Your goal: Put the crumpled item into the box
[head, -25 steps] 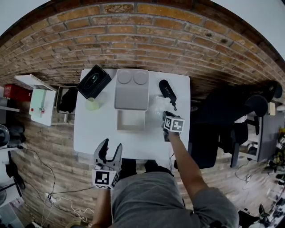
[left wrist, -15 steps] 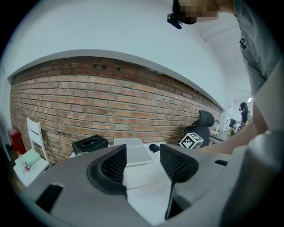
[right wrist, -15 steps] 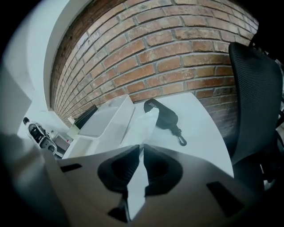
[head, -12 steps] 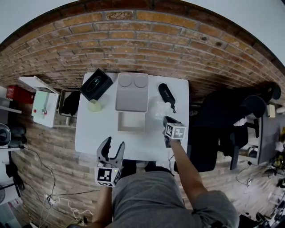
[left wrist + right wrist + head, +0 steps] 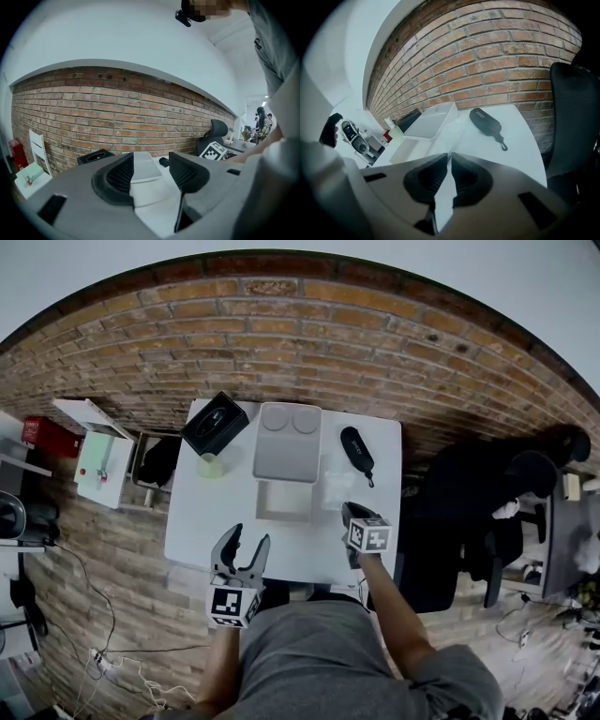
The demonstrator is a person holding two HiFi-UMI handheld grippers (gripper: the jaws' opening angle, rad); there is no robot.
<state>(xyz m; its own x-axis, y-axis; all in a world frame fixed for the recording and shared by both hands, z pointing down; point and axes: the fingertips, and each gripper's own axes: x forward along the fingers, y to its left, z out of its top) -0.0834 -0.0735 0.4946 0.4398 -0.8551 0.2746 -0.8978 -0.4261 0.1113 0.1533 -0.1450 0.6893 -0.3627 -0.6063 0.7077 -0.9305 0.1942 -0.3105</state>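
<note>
The crumpled item [image 5: 335, 487] is a clear, whitish film, faint on the white table [image 5: 202, 521] right of the open grey box [image 5: 284, 518]. My right gripper [image 5: 348, 511] is just near of it, jaws pinched together. In the right gripper view the film [image 5: 453, 135] runs up to the tips of that gripper [image 5: 449, 157], which looks shut on its near edge. The box's tray [image 5: 408, 149] lies ahead to the left. My left gripper [image 5: 248, 538] hovers open over the table's near edge, nothing between its jaws [image 5: 151, 164].
The box's raised lid [image 5: 287, 441] stands behind the tray. A black glasses case [image 5: 356, 450] lies at the back right, a black box [image 5: 215, 423] and a pale cup [image 5: 211, 466] at the back left. A black office chair [image 5: 469, 512] stands right of the table.
My right gripper has pulled back from the far right of the table toward the near edge and risen. The left gripper has hardly moved.
</note>
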